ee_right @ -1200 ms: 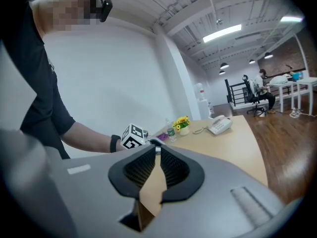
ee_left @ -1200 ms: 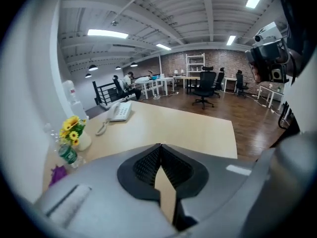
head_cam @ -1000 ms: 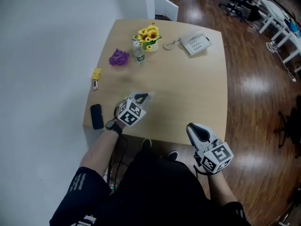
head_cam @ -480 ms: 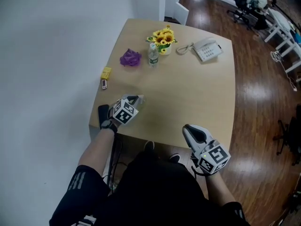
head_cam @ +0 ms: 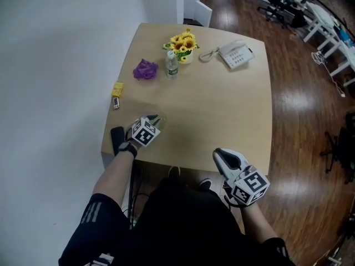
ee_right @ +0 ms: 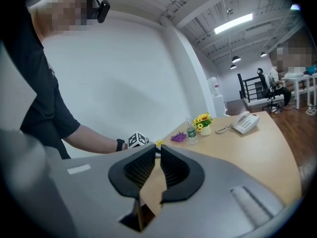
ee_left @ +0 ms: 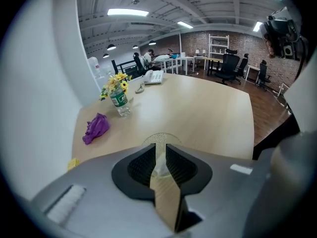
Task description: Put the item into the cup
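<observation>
My left gripper (head_cam: 155, 118) hovers over the table's front left part, pointing down at a clear plastic cup (ee_left: 159, 136) that stands right under its tips. Its jaws are opening and stand a narrow gap apart (ee_left: 158, 148). A small pale item (ee_left: 160, 166) shows in that gap, above the cup's mouth; I cannot tell whether the pads still touch it. In the head view the gripper hides most of the cup. My right gripper (head_cam: 223, 156) hangs off the table's front edge, its jaws (ee_right: 158, 155) shut with nothing between them.
On the wooden table (head_cam: 222, 110) lie a purple crumpled thing (head_cam: 145, 69), a water bottle (head_cam: 172, 65), a pot of sunflowers (head_cam: 182, 43) and a white telephone (head_cam: 235, 55) at the back. A yellow item (head_cam: 117, 87) and a black device (head_cam: 117, 140) lie by the left edge.
My left gripper has shifted a little left and nearer the black device. The right gripper has hardly moved.
</observation>
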Demonstrator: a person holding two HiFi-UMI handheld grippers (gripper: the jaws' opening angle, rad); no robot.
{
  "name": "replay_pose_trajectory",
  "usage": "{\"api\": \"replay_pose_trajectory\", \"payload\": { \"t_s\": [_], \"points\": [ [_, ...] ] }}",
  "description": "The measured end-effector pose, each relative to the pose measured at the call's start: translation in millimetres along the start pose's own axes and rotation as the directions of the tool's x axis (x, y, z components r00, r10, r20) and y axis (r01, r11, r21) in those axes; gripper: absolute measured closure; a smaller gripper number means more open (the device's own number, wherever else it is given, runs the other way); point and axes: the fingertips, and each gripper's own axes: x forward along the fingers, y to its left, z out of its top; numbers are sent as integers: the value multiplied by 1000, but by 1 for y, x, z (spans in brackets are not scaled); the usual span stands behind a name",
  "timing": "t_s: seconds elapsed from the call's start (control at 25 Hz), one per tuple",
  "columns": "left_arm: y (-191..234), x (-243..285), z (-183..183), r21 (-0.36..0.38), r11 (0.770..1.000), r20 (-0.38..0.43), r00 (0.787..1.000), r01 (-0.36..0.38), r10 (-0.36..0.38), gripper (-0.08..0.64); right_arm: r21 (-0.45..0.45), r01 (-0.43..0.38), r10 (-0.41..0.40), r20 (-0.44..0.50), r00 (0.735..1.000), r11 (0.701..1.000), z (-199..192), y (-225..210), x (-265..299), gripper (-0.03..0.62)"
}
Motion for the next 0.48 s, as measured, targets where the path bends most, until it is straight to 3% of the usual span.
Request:
{"api": "replay_pose_trajectory", "payload": {
  "t_s": [0.28,0.48],
  "points": [
    [5,-21,13,-33,999,62,997,-40,42,468,7,7,-7,11,1000,1000,-1,-7,-17,552],
    [-1,-71,41,-76,993,177,979,-88,100,446,-20,-11,12,33,999,1000,6,-8,-34,552]
  ]
}}
